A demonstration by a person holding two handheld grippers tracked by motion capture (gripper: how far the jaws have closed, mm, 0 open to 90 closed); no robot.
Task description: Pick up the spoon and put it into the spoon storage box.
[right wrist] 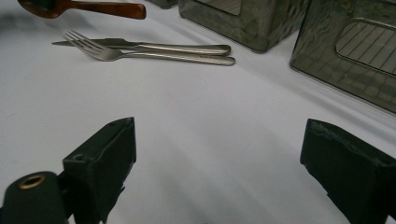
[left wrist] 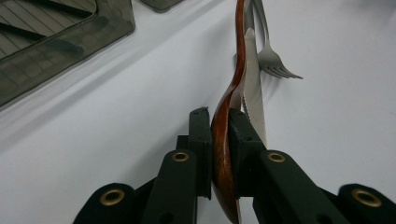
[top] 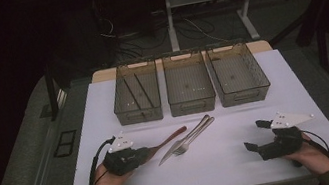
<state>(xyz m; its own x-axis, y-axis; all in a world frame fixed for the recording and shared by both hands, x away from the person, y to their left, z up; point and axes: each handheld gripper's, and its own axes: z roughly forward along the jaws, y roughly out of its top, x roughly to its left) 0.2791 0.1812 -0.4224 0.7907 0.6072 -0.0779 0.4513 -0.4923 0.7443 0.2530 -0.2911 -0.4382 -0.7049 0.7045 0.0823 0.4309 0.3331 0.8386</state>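
My left gripper is shut on the bowl of a brown wooden spoon, whose handle points away toward the bins. The spoon's handle end also appears at the top left of the right gripper view. A steel knife and a steel fork lie side by side on the white table, just right of the spoon. My right gripper rests at the table's right front, open, with only bare table between its jaws.
Three smoky transparent bins stand in a row at the back of the white table: left bin with dividers, middle bin, right bin. Beyond the table are a dark floor, cables and a desk frame.
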